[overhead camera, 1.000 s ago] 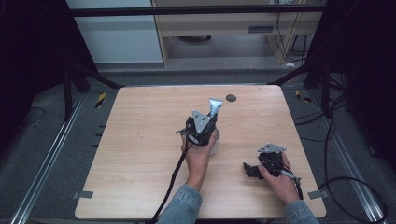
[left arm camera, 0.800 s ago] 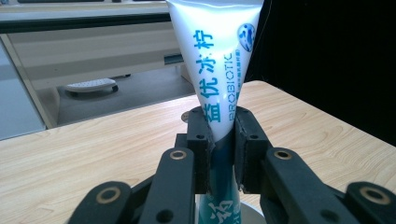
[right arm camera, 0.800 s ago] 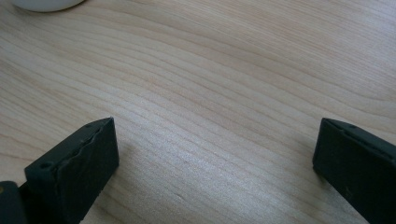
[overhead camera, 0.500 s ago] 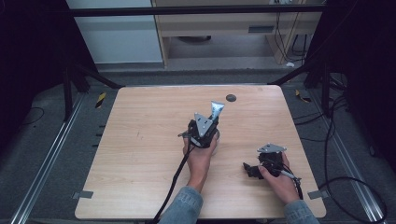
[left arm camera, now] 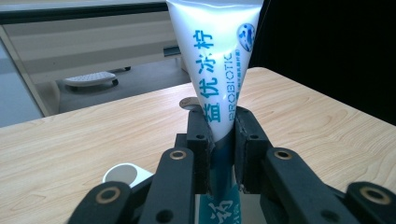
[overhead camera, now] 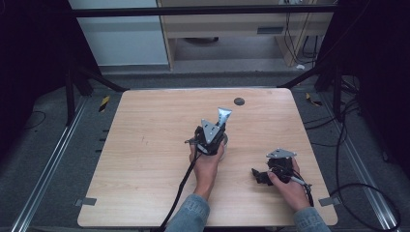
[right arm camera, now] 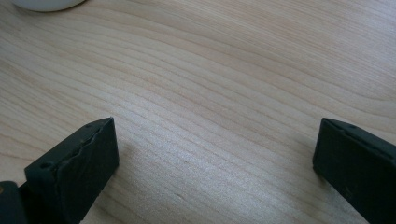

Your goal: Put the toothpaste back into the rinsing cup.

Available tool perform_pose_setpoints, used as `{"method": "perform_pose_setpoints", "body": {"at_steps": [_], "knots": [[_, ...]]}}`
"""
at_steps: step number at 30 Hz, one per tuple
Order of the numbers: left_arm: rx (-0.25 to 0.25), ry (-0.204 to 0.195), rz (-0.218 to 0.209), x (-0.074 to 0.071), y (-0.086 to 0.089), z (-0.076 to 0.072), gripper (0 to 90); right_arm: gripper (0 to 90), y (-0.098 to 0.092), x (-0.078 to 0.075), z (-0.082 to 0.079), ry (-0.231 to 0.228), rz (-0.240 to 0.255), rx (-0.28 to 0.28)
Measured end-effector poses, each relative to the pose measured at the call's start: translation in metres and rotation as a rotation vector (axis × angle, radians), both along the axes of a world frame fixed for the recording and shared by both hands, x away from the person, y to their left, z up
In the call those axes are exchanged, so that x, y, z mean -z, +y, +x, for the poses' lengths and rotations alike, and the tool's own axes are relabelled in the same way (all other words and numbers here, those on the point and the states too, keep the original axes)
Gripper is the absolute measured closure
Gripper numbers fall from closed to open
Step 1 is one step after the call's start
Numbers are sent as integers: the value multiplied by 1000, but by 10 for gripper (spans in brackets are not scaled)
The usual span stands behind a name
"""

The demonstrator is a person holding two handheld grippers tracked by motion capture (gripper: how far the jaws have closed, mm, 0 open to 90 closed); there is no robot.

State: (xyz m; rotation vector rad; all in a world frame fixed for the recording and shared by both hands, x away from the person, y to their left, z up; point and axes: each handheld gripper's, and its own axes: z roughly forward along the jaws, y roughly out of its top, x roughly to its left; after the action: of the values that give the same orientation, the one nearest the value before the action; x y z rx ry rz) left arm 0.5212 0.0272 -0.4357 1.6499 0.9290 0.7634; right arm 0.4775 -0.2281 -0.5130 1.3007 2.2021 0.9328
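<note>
A white toothpaste tube (left arm camera: 219,60) with blue lettering stands upright, crimped end up, and my left gripper (left arm camera: 222,135) is shut on its lower part. From above, the left gripper (overhead camera: 217,128) and the tube (overhead camera: 223,116) are at the middle of the wooden table (overhead camera: 145,145), over a white cup (overhead camera: 224,144). The cup's rim (left arm camera: 122,173) shows just below and left of the jaws. My right gripper (overhead camera: 256,175) rests low on the table at the front right, pointing left. Its jaws (right arm camera: 215,158) stand wide open with bare wood between them.
A dark round grommet (overhead camera: 239,101) sits in the table near its far edge, behind the tube. Cables trail off the front edge and lie on the floor at the right. A white rounded edge (right arm camera: 46,3) shows at the top left of the right gripper view.
My left gripper has shifted slightly to the right with the tube still in it. The right gripper has stayed where it was.
</note>
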Motion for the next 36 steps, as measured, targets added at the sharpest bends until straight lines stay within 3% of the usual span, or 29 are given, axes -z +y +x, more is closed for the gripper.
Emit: {"method": "perform_pose_setpoints", "body": {"at_steps": [21, 32, 36], "knots": [[-8, 13, 6, 5, 3, 1, 779, 5, 0, 0, 0, 0, 0, 0], [-1, 74, 29, -3, 0, 9, 770, 5, 0, 0, 0, 1, 0, 0], [0, 79, 31, -4, -1, 8, 766, 5, 0, 0, 0, 1, 0, 0]]}}
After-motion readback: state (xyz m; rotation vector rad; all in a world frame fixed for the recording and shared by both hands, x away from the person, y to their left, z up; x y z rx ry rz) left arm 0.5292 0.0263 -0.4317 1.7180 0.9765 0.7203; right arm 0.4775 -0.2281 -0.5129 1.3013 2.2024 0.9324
